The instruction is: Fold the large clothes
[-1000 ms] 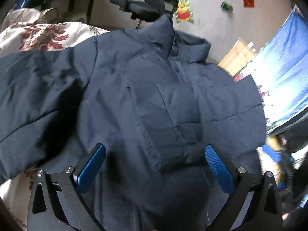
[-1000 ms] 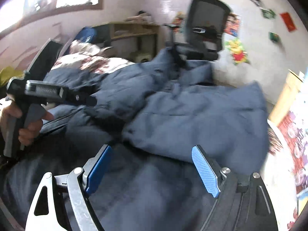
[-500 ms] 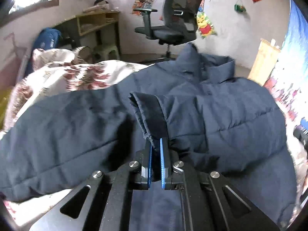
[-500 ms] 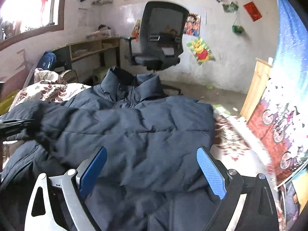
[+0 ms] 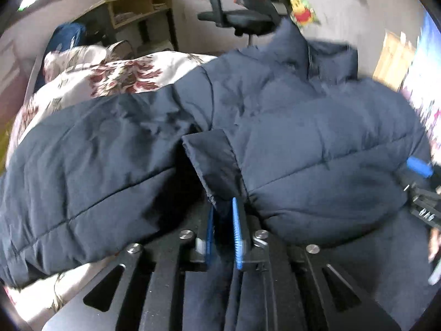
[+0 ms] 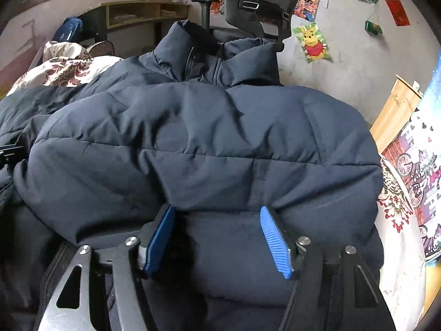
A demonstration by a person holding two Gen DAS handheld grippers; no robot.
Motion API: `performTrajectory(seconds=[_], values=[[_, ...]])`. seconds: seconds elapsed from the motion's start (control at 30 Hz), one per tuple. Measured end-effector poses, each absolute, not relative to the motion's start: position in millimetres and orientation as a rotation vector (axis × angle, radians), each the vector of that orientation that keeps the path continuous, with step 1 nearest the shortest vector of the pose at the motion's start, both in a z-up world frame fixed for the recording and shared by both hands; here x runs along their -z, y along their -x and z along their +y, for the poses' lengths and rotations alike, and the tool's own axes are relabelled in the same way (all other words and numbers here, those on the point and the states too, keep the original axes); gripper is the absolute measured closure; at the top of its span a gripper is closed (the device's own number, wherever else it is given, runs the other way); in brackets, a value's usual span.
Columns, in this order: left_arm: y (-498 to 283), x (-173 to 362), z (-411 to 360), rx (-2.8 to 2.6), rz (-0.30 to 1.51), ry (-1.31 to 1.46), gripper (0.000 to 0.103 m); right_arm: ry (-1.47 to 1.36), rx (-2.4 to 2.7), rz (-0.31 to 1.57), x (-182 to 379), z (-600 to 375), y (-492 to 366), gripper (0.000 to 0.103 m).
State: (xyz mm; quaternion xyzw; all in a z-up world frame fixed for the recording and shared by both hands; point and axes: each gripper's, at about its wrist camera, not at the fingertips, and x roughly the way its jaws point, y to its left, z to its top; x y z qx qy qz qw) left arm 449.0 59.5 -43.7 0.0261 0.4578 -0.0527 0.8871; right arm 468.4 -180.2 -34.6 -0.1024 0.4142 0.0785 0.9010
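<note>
Right gripper (image 6: 217, 234) now nearer navy jacket (image 6: 209, 138) on floral bedspread (image 5: 118, 74), office chair (image 6: 261, 2) behind.

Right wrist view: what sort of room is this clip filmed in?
Most likely a bedroom in a home. A navy padded jacket lies on a floral bedspread, with an office chair and a wooden desk shelf behind, and cartoon posters on the wall.

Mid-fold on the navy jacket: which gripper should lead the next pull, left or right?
Left, probably. The left gripper is shut on the cuff of the jacket, so it can carry the sleeve. The right gripper is open and grips nothing yet.
</note>
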Motion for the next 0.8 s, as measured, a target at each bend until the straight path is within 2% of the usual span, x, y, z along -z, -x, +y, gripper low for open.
performTrajectory(seconds=[0.07,0.13,0.2,0.3,0.53,0.73,0.8], values=[[-437,35,76,0.098,0.937,-0.002,0.081,0.200,-0.146,0.863,29,-179,-465,0.027],[-419,26,98,0.083,0.904,0.045,0.059,0.163,-0.155,0.855,19,-170,-460,0.023],[-398,16,122,0.048,0.864,0.098,0.043,0.141,-0.183,0.848,13,-155,-455,0.020],[-371,-1,156,-0.003,0.823,0.168,0.042,0.147,-0.252,0.826,6,-123,-446,0.014],[-334,-34,247,-0.245,0.770,0.364,0.035,0.244,-0.398,0.726,-3,-44,-427,0.013],[-328,-19,324,-0.426,0.836,0.606,0.035,0.270,-0.396,0.724,17,-27,-431,0.012],[-331,-10,338,-0.449,0.853,0.675,0.035,0.263,-0.377,0.751,30,-28,-437,0.006]])
